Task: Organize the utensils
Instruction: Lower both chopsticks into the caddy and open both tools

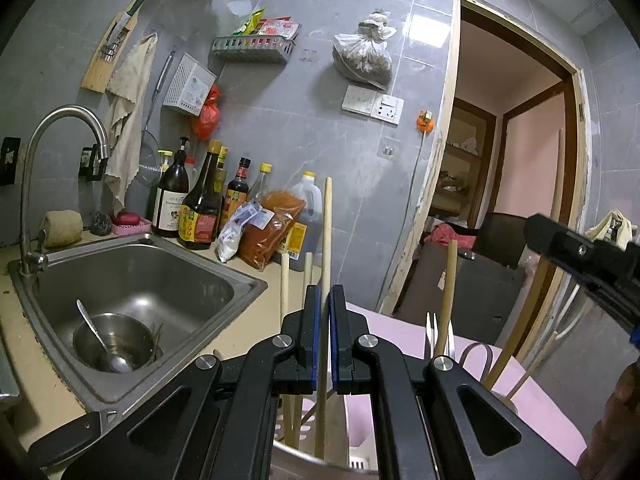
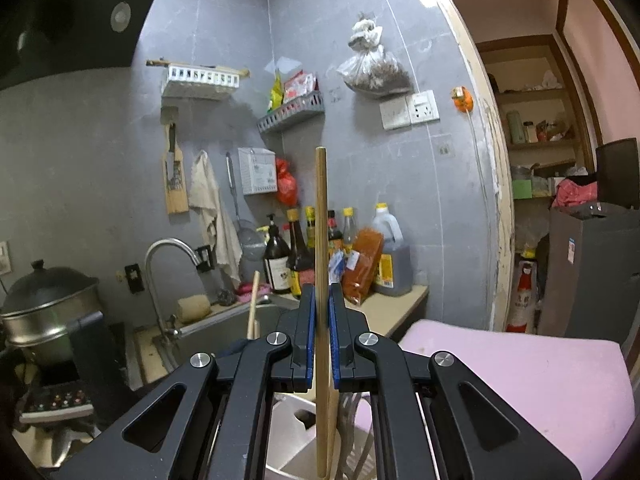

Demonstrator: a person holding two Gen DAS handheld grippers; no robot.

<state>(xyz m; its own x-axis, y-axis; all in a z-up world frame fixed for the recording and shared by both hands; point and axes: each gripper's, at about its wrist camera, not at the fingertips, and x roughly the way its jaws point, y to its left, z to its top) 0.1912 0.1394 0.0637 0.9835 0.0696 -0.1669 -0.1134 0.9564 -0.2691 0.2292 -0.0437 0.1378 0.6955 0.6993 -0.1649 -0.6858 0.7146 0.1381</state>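
Room: a small kitchen with grey tiled walls, a steel sink [image 1: 132, 276] on the left and bottles along the counter behind it.
Pink surface: a pale pink board [image 2: 520, 364] lies under the work area, beside the counter edge.
Holder: a pale utensil holder [image 2: 292, 432] stands just below both grippers; chopsticks, a fork [image 1: 430, 330] and other handles stick up out of it.
Sink contents: a steel bowl [image 1: 120, 344] with a spoon [image 1: 96, 332] lying in it, well apart from the holder.
Left gripper [image 1: 324, 320]: jaws narrowed onto one upright chopstick [image 1: 327, 236], its lower end down in the holder.
Right gripper [image 2: 320, 320]: jaws likewise pinched on an upright chopstick [image 2: 320, 240], lower end reaching into the holder.
Handling: the sticks look like light, stiff wood or bamboo; thin and round, so likely to roll or pivot between flat pads.
Where to hold: probably mid-length or a little lower, square across the pads, so the stick stays upright as it goes in.
Risk: a tilted stick could catch on the holder rim or the neighbouring handles.
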